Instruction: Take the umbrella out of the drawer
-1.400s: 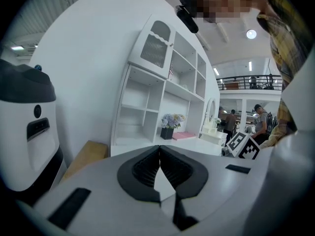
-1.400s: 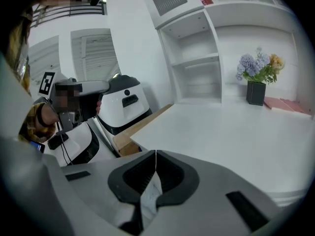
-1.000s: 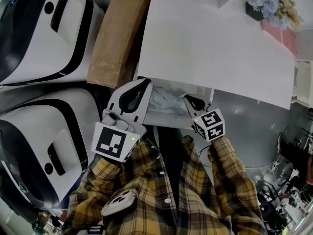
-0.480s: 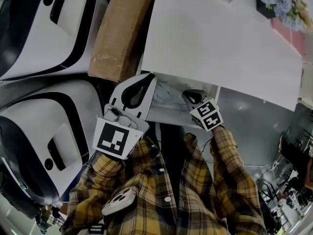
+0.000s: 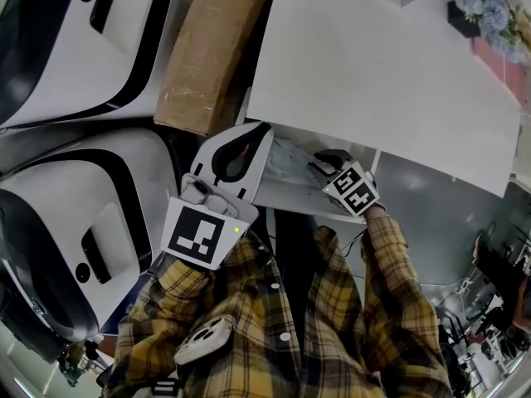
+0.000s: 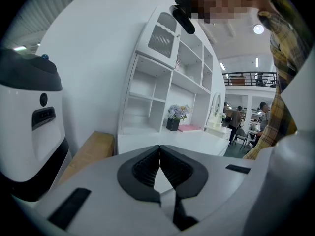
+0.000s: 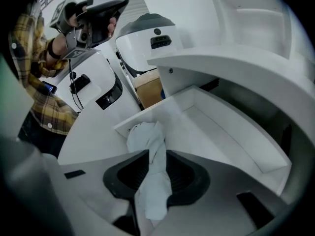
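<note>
The umbrella [image 7: 147,141], folded in pale crumpled cloth, lies at the near end of the open white drawer [image 7: 221,127]. My right gripper [image 7: 157,154] points down into the drawer, right over it. Its jaws are a little apart and opening, and the cloth runs through the narrow gap between them. I cannot see the pads pressing on it. In the head view the right gripper [image 5: 319,166] dips over the drawer [image 5: 299,197] onto the umbrella [image 5: 286,160]. My left gripper [image 5: 253,131] hangs at the drawer's left, shut and empty, tips together [image 6: 159,149].
The white desk top [image 5: 373,73] overhangs the drawer. A cardboard box [image 5: 211,48] leans at its left, next to two large white machines [image 5: 66,214]. A shelf unit [image 6: 167,82] and flowers [image 5: 485,7] stand at the back. People [image 6: 236,122] sit far off.
My right gripper has sunk forward into the drawer, down over the umbrella. The left gripper has hardly moved.
</note>
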The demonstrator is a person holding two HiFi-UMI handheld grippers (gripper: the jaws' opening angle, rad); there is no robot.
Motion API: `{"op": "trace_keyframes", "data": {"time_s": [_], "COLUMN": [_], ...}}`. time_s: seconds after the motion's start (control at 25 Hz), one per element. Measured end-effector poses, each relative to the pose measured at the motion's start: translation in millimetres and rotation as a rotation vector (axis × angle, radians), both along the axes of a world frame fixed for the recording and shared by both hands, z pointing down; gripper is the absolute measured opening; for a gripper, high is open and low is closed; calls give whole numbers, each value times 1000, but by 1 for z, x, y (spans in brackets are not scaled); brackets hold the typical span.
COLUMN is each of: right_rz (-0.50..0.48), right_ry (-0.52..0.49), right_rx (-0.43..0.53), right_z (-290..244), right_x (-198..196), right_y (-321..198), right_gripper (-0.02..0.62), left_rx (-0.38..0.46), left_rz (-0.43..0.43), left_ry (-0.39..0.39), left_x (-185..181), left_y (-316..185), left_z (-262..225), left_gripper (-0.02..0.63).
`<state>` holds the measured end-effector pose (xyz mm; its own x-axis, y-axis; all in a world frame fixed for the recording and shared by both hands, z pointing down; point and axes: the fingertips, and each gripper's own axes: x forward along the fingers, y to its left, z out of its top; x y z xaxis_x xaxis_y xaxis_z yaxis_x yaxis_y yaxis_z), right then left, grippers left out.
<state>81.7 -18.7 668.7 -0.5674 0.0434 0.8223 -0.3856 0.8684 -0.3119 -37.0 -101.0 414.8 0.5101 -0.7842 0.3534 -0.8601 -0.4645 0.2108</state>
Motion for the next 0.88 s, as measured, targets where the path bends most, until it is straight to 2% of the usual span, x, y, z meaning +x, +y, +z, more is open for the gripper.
{"op": "trace_keyframes", "data": {"time_s": [0.08,0.32,0.64,0.88], "right_rz": [-28,-141,-362,-423], "right_ry": [2,26,135,170], "right_rx": [-26,-48,-34,-31], "right_z": [3,11,38,57], "right_x": [0,-2,7,5], "right_y": [4,15,32,35], "right_gripper": [144,244,317,330], "left_rx": [0,-3,-16,-32], "left_rz": [-5,-19,-55,-85], "left_ry": [-2,-6,-13,-17], "left_x": [-1,-2,-5,-10], "left_y": [-1,-1,3,8], "left_z": [0,2,7,13], "left_gripper": [20,20,20,20]}}
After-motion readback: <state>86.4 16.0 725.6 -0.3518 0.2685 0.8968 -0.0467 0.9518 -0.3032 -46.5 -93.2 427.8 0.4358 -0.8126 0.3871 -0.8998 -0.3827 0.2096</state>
